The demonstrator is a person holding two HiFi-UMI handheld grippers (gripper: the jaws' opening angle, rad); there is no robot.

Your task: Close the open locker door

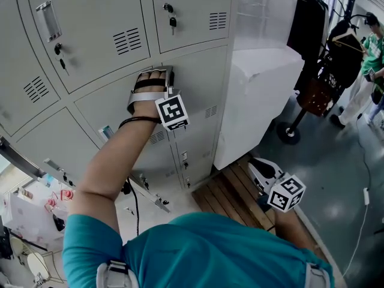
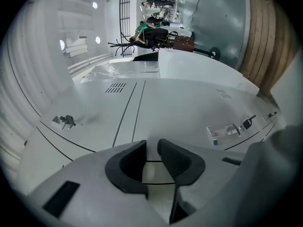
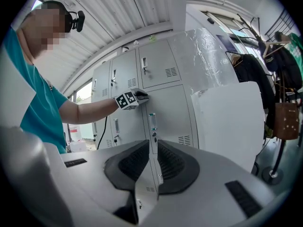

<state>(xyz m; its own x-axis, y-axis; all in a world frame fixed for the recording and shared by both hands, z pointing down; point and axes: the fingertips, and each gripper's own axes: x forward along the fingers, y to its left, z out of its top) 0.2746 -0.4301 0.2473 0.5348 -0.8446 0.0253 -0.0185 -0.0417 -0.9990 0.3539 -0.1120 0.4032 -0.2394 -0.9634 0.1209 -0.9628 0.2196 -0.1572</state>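
A bank of grey lockers (image 1: 90, 35) fills the head view. My left gripper (image 1: 162, 71) reaches level to a middle-row locker door (image 1: 201, 83), its tips at the door's top corner by the seam with the neighbouring door. That door looks flush with the ones around it. In the left gripper view the left gripper (image 2: 151, 143) shows a narrow gap, with only the locker fronts (image 2: 180, 108) beyond. The right gripper view shows the left gripper (image 3: 141, 96) against the door (image 3: 170, 117). My right gripper (image 1: 259, 168) hangs low to the right, away from the lockers, its jaws slightly apart and empty (image 3: 153, 148).
A white wrapped cabinet (image 1: 258, 95) stands right of the lockers on a wooden pallet (image 1: 234, 197). A clothes rack with dark coats (image 1: 336, 59) and a person (image 1: 372, 53) are at the far right. A cable (image 1: 363, 221) lies on the grey floor.
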